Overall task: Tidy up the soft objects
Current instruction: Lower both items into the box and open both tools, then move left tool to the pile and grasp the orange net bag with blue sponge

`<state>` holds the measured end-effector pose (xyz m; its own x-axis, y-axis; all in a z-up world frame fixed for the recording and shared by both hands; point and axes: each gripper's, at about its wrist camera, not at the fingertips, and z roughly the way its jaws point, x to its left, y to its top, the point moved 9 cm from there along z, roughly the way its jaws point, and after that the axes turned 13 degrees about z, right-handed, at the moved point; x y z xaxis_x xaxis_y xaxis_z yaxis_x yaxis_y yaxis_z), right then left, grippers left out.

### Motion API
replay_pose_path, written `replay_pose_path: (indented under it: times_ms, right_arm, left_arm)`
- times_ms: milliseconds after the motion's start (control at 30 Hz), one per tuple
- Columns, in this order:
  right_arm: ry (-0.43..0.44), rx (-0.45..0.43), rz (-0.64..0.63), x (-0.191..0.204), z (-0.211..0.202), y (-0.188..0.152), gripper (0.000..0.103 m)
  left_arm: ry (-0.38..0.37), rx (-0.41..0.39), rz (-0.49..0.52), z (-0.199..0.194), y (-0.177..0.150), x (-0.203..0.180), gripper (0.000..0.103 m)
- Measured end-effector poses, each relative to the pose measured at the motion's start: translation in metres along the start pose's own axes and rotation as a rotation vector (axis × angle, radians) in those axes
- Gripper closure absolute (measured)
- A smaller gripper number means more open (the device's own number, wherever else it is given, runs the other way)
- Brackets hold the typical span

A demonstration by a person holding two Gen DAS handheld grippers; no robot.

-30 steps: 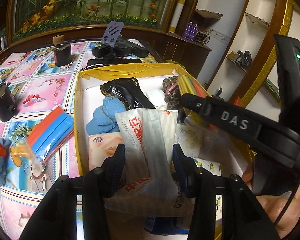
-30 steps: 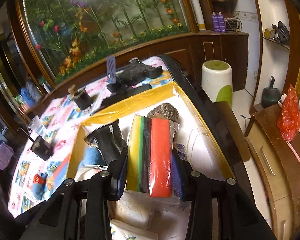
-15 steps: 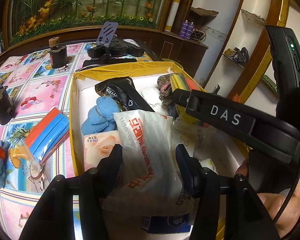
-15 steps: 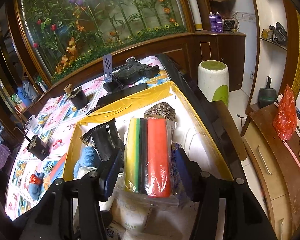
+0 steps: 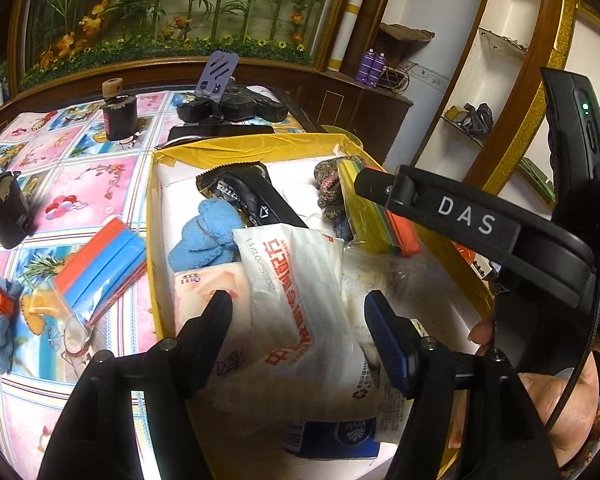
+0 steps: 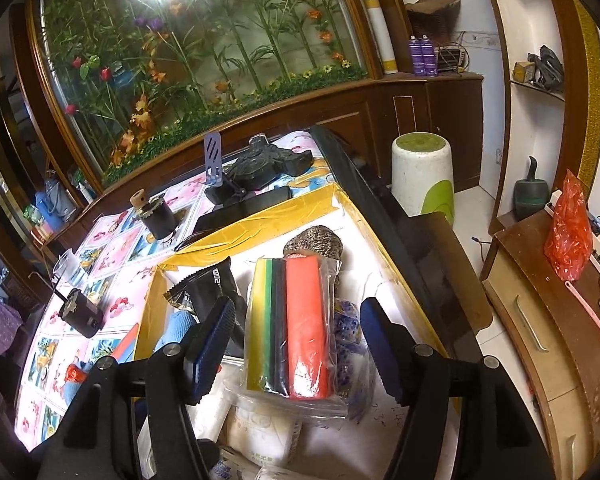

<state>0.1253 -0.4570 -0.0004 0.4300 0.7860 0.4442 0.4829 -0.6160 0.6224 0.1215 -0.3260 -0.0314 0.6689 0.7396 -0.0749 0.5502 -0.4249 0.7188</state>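
On the floral surface (image 5: 80, 176) sat the yellow box (image 5: 236, 148). Both claws had spread wide since before: left claw (image 5: 298, 312) released the white packet (image 5: 300, 280), right claw (image 6: 296, 336) the striped sponge pack (image 6: 296, 320).

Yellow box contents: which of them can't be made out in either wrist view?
- Blue-labelled pack: left wrist view, mostly under the white tissue pack.
- Knitted item: right wrist view, behind the bagged coloured strips.
- Blue cloth: right wrist view, hidden by the right gripper finger.

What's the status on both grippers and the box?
Left gripper open, white packet released. Right gripper open over bagged sponge strips. Both lie in the yellow box. Nothing blocking.
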Motion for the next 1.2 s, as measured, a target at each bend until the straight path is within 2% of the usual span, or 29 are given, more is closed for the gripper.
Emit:
replay_pose_path:
  times_ms: [167, 567, 700, 800, 900, 1000, 1100, 1200]
  right_arm:
    - [-0.008, -0.005, 0.005, -0.002, 0.000, 0.001, 0.032]
    - [-0.049, 0.004, 0.014, -0.007, 0.004, 0.000, 0.029]
    - [-0.030, -0.053, 0.046, -0.010, -0.008, 0.006, 0.029]
    - [-0.030, -0.109, 0.071, -0.012, -0.019, 0.010, 0.023]
    - [-0.035, -0.133, 0.090, -0.014, -0.025, 0.011, 0.023]
    - [-0.033, -0.141, 0.102, -0.014, -0.030, 0.010, 0.023]
    - [-0.021, -0.152, 0.100, -0.009, -0.037, 0.007, 0.023]
    - [-0.006, -0.159, 0.078, 0.001, -0.044, 0.004, 0.023]
  left_arm:
    - [0.038, -0.029, -0.004, -0.009, 0.000, 0.012, 0.032]
    - [0.100, -0.053, -0.072, -0.028, -0.011, 0.054, 0.031]
    - [0.122, -0.064, -0.097, -0.037, -0.015, 0.071, 0.031]
    - [0.124, -0.070, -0.120, -0.042, -0.018, 0.083, 0.031]
    - [0.058, -0.033, -0.107, -0.035, -0.022, 0.079, 0.025]
    - [-0.021, 0.004, -0.082, -0.026, -0.026, 0.065, 0.025]
    - [-0.189, 0.039, -0.019, -0.023, -0.029, 0.035, 0.024]
    - [-0.219, 0.003, 0.020, -0.032, -0.026, 0.027, 0.021]
